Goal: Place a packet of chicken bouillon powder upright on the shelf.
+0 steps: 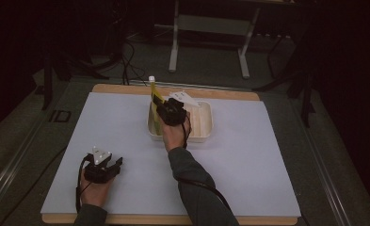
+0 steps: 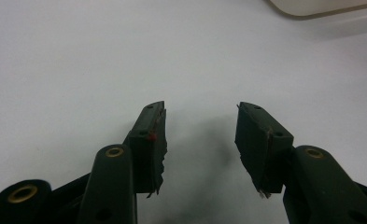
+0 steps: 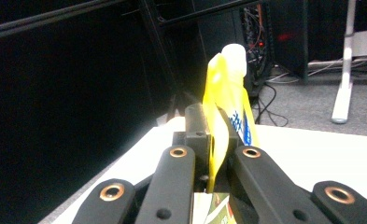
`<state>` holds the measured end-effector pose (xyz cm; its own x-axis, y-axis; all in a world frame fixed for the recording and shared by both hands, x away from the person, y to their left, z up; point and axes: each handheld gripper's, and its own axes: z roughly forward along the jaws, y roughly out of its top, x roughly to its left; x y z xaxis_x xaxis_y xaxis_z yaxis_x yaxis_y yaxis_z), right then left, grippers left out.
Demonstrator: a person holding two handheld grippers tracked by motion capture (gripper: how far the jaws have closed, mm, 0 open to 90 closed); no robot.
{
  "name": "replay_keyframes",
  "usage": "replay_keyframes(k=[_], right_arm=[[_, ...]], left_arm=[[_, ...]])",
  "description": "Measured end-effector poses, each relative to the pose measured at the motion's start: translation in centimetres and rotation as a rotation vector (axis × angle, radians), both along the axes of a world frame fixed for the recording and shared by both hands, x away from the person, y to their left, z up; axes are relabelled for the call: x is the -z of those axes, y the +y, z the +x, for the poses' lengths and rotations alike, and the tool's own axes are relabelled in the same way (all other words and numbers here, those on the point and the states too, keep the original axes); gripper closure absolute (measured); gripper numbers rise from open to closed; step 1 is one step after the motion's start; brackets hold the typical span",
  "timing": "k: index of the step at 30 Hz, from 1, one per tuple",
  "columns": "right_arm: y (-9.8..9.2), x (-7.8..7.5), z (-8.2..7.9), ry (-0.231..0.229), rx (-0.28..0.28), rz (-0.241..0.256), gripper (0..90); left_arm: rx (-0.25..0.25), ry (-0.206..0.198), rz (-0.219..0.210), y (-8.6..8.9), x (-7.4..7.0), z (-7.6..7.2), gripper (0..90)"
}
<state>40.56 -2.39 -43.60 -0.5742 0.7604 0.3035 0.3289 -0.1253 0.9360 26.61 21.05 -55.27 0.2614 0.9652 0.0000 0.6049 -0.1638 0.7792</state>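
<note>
A yellow squeeze pouch [image 1: 155, 98] with a white cap [image 3: 234, 56] stands upright above a cream tray [image 1: 206, 132] near the table's far middle. My right gripper [image 1: 172, 112] is shut on the pouch [image 3: 228, 121], its jaws pinching the flat yellow body below the cap. My left gripper [image 1: 108, 165] rests low on the white sheet at the near left. Its jaws stand apart, with nothing between the fingertips [image 2: 154, 122] but bare white surface.
A white sheet [image 1: 248, 155] covers a wooden board on the table. The tray's corner [image 2: 312, 5] lies ahead of the left gripper. Beyond the table stand a grey frame stand [image 1: 210, 28], cables on the floor and dark equipment.
</note>
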Motion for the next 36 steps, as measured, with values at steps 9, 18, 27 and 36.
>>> replay_keyframes(k=[9, 18, 27, 36], right_arm=[[1.0, 0.6, 0.1, 0.034, -0.037, -0.053, 79.7], [0.9, 1.4, -0.1, 0.1, -0.091, -0.101, 56.7], [-0.2, 1.4, -0.3, 0.138, -0.169, -0.175, 45.1], [-1.6, -0.3, -1.1, 0.131, -0.216, -0.242, 44.0]], left_arm=[[0.001, 0.001, 0.001, 0.0, 0.0, 0.0, 53.2], [0.0, 0.003, 0.006, 0.0, 0.0, 0.0, 52.9], [0.0, 0.008, 0.006, -0.1, 0.0, 0.1, 52.7], [-0.002, 0.007, 0.005, 0.0, 0.0, 0.1, 52.6]])
